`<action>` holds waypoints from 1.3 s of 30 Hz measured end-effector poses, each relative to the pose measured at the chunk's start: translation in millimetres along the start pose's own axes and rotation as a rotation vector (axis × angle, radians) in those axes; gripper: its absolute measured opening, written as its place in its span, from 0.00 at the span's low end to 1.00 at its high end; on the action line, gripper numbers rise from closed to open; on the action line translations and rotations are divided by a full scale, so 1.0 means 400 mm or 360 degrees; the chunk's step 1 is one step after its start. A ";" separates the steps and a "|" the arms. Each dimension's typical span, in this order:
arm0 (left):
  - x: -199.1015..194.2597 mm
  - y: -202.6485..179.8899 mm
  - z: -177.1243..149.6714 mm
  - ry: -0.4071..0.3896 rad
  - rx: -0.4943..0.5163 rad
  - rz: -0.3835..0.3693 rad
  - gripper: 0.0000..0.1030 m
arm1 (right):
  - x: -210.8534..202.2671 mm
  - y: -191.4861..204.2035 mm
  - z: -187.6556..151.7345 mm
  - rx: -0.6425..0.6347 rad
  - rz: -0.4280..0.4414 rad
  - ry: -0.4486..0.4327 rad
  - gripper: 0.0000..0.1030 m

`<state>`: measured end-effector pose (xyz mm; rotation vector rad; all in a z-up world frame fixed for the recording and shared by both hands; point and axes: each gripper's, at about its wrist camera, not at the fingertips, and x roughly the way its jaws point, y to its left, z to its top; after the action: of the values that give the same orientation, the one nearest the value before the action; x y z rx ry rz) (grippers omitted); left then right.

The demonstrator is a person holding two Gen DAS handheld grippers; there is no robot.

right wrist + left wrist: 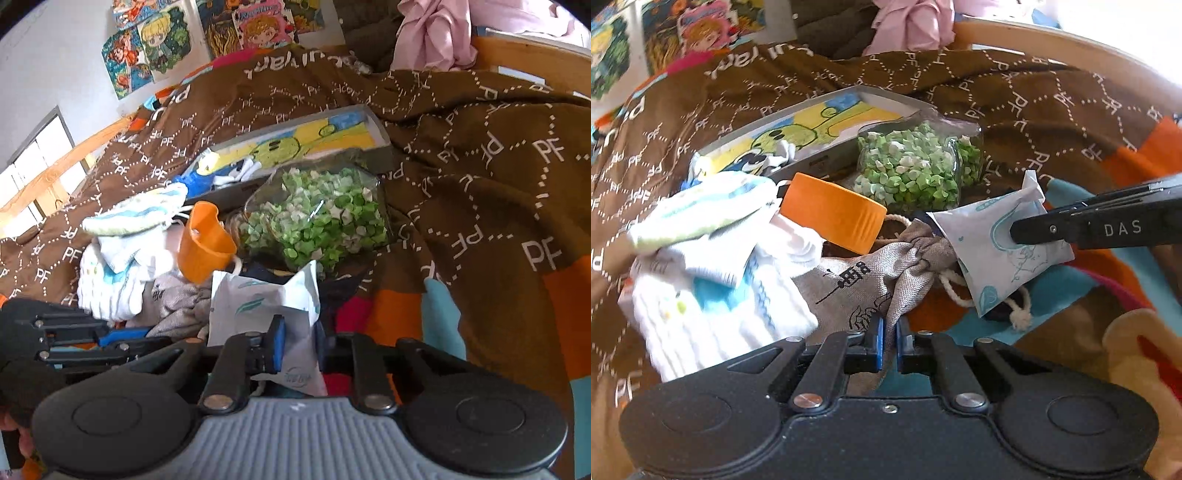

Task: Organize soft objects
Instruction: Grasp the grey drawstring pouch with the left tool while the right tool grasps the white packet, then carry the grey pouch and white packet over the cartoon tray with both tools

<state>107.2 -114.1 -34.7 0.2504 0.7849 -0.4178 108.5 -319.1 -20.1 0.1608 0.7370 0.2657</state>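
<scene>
While our left claw (889, 341) sits pinched on the grey drawstring pouch (871, 291), white knit socks (713, 306) lie just left of it and an orange cup (831, 218) beyond. Over to its right, our right claw (299, 343) has the white packet (266, 306) clamped above the bed blanket (480, 155).

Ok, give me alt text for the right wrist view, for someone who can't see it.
The right gripper is shut on a white packet with teal print, held above a brown patterned blanket. Beyond it lie a clear bag of green paper stars, an orange cup, white knitted clothes and a grey drawstring pouch; the left gripper enters at the left edge.
</scene>
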 end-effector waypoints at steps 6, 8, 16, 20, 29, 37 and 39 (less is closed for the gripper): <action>-0.039 -0.016 -0.010 -0.0028 -0.0067 0.0051 0.05 | -0.059 -0.015 0.011 0.0069 -0.0019 -0.0156 0.11; -0.052 -0.026 -0.015 -0.0037 -0.0065 0.0070 0.05 | -0.075 -0.025 0.015 0.0111 -0.0021 -0.0210 0.11; -0.123 -0.025 -0.014 -0.0173 -0.0258 -0.0027 0.04 | -0.098 -0.051 0.016 0.0229 -0.0021 -0.0355 0.11; -0.157 -0.029 -0.012 -0.0263 -0.0326 -0.0090 0.04 | -0.109 -0.064 0.015 0.0303 -0.0006 -0.0421 0.11; -0.189 -0.023 0.020 -0.0378 -0.0402 -0.0109 0.04 | -0.124 -0.067 0.022 0.0321 0.0038 -0.0541 0.11; -0.194 0.020 0.076 -0.0492 -0.0434 -0.0010 0.04 | -0.115 -0.066 0.033 0.0324 0.0049 -0.0660 0.11; -0.193 0.041 0.103 -0.0536 -0.0431 0.0019 0.04 | -0.105 -0.058 0.039 0.0307 0.0045 -0.0693 0.11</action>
<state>91.7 -93.9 50.6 -0.0687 0.5007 -0.3265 93.5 -354.4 12.9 0.3985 0.3267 0.1770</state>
